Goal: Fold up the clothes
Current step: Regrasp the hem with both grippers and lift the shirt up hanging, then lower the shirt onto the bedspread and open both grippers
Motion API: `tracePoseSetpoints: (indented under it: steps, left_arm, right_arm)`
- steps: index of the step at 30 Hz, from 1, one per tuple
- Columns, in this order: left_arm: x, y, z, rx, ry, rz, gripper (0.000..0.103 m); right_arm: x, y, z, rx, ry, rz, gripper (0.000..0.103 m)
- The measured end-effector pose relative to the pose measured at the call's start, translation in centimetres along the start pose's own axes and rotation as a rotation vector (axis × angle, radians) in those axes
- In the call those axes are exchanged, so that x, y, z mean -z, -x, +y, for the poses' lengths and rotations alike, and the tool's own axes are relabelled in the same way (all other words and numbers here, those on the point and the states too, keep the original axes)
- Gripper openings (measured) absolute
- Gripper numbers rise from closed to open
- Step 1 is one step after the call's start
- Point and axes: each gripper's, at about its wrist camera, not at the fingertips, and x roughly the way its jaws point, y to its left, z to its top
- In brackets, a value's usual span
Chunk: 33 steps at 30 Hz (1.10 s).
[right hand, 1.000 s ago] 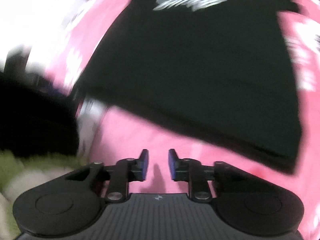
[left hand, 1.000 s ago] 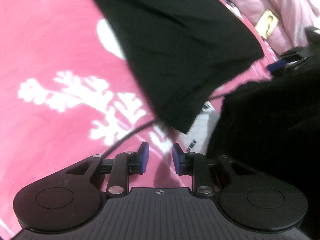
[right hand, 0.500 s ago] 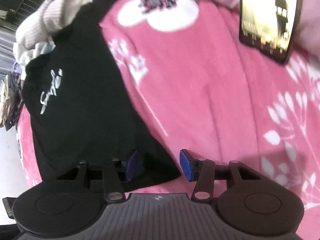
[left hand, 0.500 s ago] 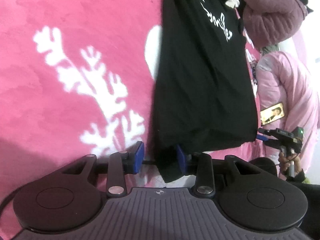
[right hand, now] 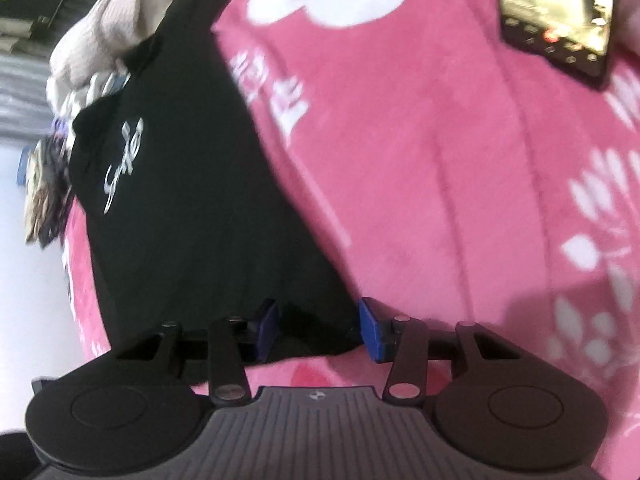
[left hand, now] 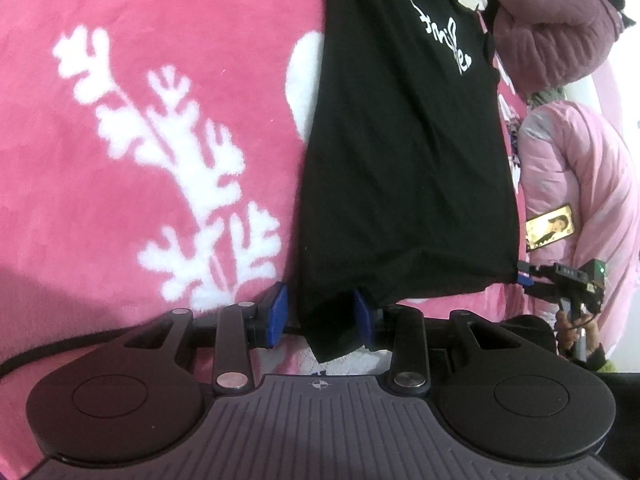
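The black shirt (left hand: pixel 404 152) lay flat on the pink blanket (left hand: pixel 140 128), its white script print at the far end and its hem at the near end, and both grippers were down at that hem. The left gripper (left hand: pixel 320 320) had its blue pads (left hand: pixel 277 316) spread with the shirt's near left corner hanging between them, cloth against the right pad and a gap beside the left one, so no pinch there. Compared with half a second earlier, that view had barely shifted: same corner, same gap, the shirt a touch nearer. A second earlier the shirt was well off from the pads and the view was swinging. The right gripper (right hand: pixel 318 328) sat at the near right corner, pads wide apart, the cloth edge lying between them and reaching close to the right pad (right hand: pixel 370 330); the spread looked much the same as half a second before. In the left view the right gripper (left hand: pixel 560 284) showed at the hem's right end, held by a hand (left hand: pixel 576 332). A phone (right hand: pixel 560 16) lay far right on the blanket, and a heap of light clothes (right hand: pixel 104 40) sat beyond the shirt's collar. Two people in padded jackets, one pink (left hand: pixel 580 184), stood at the far right.
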Motion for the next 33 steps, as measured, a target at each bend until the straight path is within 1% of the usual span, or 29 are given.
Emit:
tracePoseSetpoints:
  steps: [2,3,4,5,6,7,8,10,12,13,15,16,17,18,20,22,24,26,28,30,32,33]
  left_arm:
    - [0.1,-0.2,0.0,0.008,0.011,0.003,0.036]
    - [0.2,-0.3,0.0,0.012,0.013,0.003,0.036]
    - [0.3,-0.4,-0.1,0.013,0.011,0.001,0.036]
    - [0.5,-0.5,-0.5,-0.01,-0.008,-0.019,0.031]
    - [0.8,-0.5,-0.9,-0.035,-0.028,-0.04,0.013]
    - [1.0,-0.5,-1.3,-0.051,-0.044,-0.049,0.007]
    - [1.2,-0.4,-1.7,-0.067,-0.059,-0.056,0.005]
    - [1.2,0.9,-2.0,-0.036,-0.035,-0.078,0.003]
    - [0.8,2.9,-2.4,0.015,-0.025,-0.091,0.002]
    - [0.7,3.5,-2.5,0.013,-0.027,-0.091,0.002]
    - [0.3,3.9,-2.3,-0.011,-0.02,-0.061,0.002]
    - [0.2,3.8,-2.3,-0.024,-0.019,-0.04,0.002]
    - [0.1,3.7,-2.3,-0.036,-0.018,-0.018,0.002]
    - [-0.1,3.6,-2.3,-0.049,-0.017,0.004,0.002]
    - [-0.2,3.5,-2.9,-0.074,-0.06,0.029,0.002]
    - [-0.3,3.2,-3.1,-0.097,-0.09,0.054,0.002]
    - [-0.4,2.1,-3.2,-0.135,-0.113,0.083,0.002]
    - [-0.4,0.9,-3.2,-0.174,-0.138,0.116,0.003]
    - [-0.4,-0.2,-3.0,-0.198,-0.165,0.147,0.003]
    - [0.0,-1.1,-3.3,-0.222,-0.213,0.163,0.004]
    - [0.3,-1.5,-3.6,-0.236,-0.256,0.16,0.006]
    - [0.4,-1.4,-3.8,-0.233,-0.279,0.152,0.008]
  right_arm:
    - [0.2,-0.1,0.1,0.001,0.006,0.008,0.047]
    - [0.3,-0.2,0.2,0.002,0.009,0.012,0.044]
    - [0.4,-0.3,0.3,0.002,0.011,0.017,0.038]
    - [0.5,-0.4,0.4,0.003,0.014,0.021,0.032]
    - [0.6,-0.4,0.6,0.008,0.023,0.022,0.019]
    - [0.9,-0.1,1.1,0.029,0.048,0.014,0.01]
    - [1.1,0.3,1.7,0.045,0.073,0.006,0.008]
    - [1.5,1.9,3.6,0.041,0.136,-0.021,0.008]
    - [1.7,3.7,5.4,0.062,0.215,-0.04,0.008]
    - [1.6,4.1,5.8,0.083,0.24,-0.035,0.008]
    - [1.3,3.0,5.2,0.156,0.228,0.042,0.007]
    - [1.2,2.1,4.9,0.182,0.206,0.084,0.007]
    - [1.0,1.8,5.0,0.194,0.2,0.102,0.008]
    - [0.9,2.0,5.7,0.193,0.226,0.094,0.007]
    - [0.8,2.3,6.8,0.202,0.273,0.091,0.007]
    - [0.9,1.0,6.5,0.251,0.288,0.139,0.007]
    - [1.0,-0.2,6.3,0.297,0.301,0.184,0.007]
    - [1.0,-1.4,6.1,0.319,0.312,0.206,0.007]
    - [1.1,-2.5,5.9,0.337,0.333,0.22,0.007]
    - [1.3,-2.9,6.0,0.353,0.35,0.223,0.007]
    - [1.5,-2.8,6.3,0.369,0.365,0.223,0.007]
    - [1.6,-2.7,6.5,0.378,0.372,0.223,0.009]
